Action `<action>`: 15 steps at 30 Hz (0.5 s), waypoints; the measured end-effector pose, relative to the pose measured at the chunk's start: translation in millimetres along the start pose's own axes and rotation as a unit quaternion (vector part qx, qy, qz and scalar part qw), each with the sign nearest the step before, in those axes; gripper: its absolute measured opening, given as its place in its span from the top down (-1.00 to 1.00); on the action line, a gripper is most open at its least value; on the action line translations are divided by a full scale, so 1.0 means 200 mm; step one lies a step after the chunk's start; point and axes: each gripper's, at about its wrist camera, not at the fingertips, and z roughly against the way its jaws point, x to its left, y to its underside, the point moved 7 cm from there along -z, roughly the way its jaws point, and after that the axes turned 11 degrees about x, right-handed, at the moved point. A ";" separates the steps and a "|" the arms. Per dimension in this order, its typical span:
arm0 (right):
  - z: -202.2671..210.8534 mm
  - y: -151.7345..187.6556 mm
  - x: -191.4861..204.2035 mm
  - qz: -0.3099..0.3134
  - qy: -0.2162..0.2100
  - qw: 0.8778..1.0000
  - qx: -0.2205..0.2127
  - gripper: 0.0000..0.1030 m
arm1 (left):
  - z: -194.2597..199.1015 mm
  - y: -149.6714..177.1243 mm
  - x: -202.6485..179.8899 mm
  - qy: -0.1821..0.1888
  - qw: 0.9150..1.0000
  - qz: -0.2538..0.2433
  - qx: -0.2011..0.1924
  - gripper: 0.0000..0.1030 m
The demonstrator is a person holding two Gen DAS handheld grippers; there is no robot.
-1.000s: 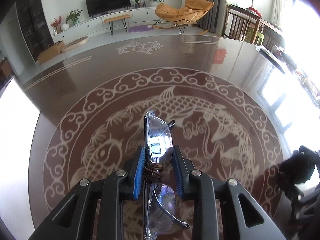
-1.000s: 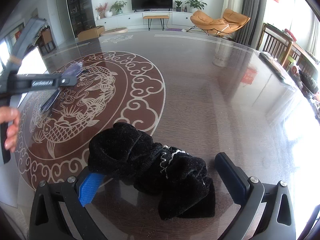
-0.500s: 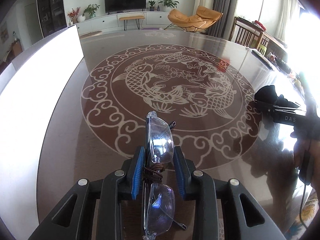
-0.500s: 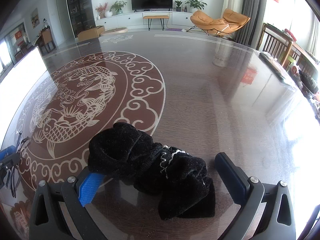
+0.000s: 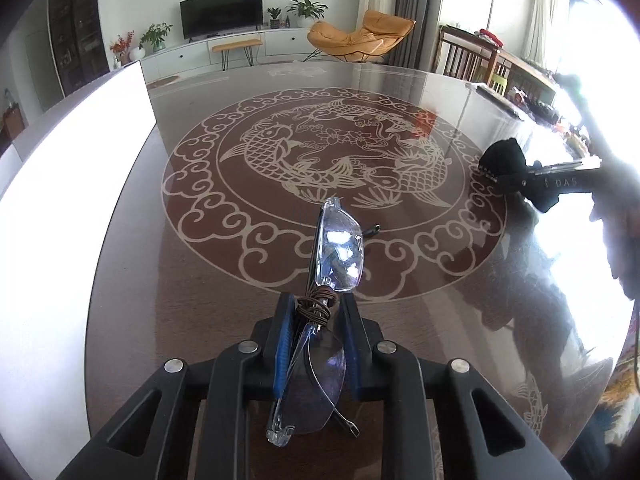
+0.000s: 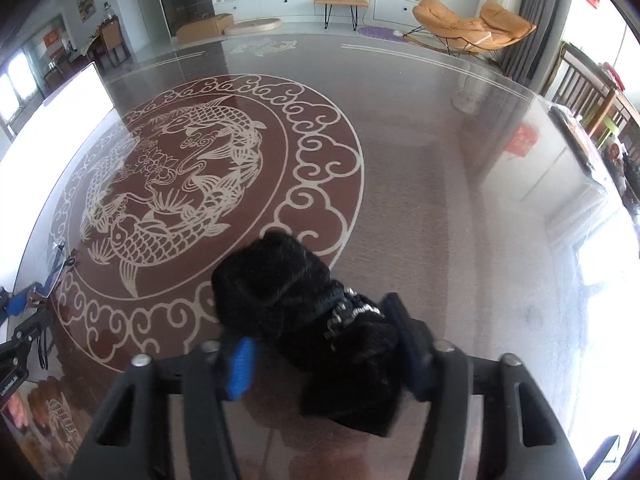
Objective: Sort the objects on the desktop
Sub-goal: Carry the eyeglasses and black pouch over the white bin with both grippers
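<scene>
Between the blue pads of the left claw (image 5: 316,334), in the left wrist view, sits a pair of clear glasses (image 5: 338,248). The claw is clamped on the bridge, which is wound with a thin brown cord (image 5: 318,308). One lens stands edge-up ahead of the pads, catching pale blue reflections; the other lens hangs back between the claw's arms, with a dark temple tip poking out at the lower right. The glasses are held above the worktop (image 5: 200,280), a glossy dark surface printed with a pale fish medallion ringed by cloud scrolls. At the right edge of this view the right claw (image 5: 516,176) appears with a black bundle at its tip, partly lost in window glare.

From the right wrist view, the right claw (image 6: 326,350) is closing on a black fuzzy cloth (image 6: 308,320), a crumpled plush bundle with a small strip of white stitching or lettering showing near its middle. The cloth lies between the pads; the right pad touches its side, while the blue left pad sits just at its lower edge, so a firm squeeze cannot be told. It rests on the worktop (image 6: 440,200) just outside the medallion's cloud border. At the far left edge the left claw (image 6: 24,304) and the glasses (image 6: 54,268) show small.
</scene>
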 end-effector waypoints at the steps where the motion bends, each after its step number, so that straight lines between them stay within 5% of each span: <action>1: 0.01 0.02 0.03 0.000 -0.012 1.000 0.010 0.02 | 0.02 0.01 0.02 0.006 1.000 0.010 -0.007 0.57; 8: 0.26 0.18 0.36 0.044 -0.101 0.994 -0.011 0.03 | 0.29 0.06 0.07 0.049 0.996 0.047 -0.064 0.57; 11: 0.40 0.14 0.56 0.078 -0.114 0.990 -0.031 0.03 | 0.50 0.02 0.12 0.068 0.991 0.063 -0.099 0.57; 15: 0.65 0.01 0.96 0.134 -0.135 0.979 -0.075 0.03 | 0.85 -0.03 0.32 0.046 0.984 0.081 -0.150 0.57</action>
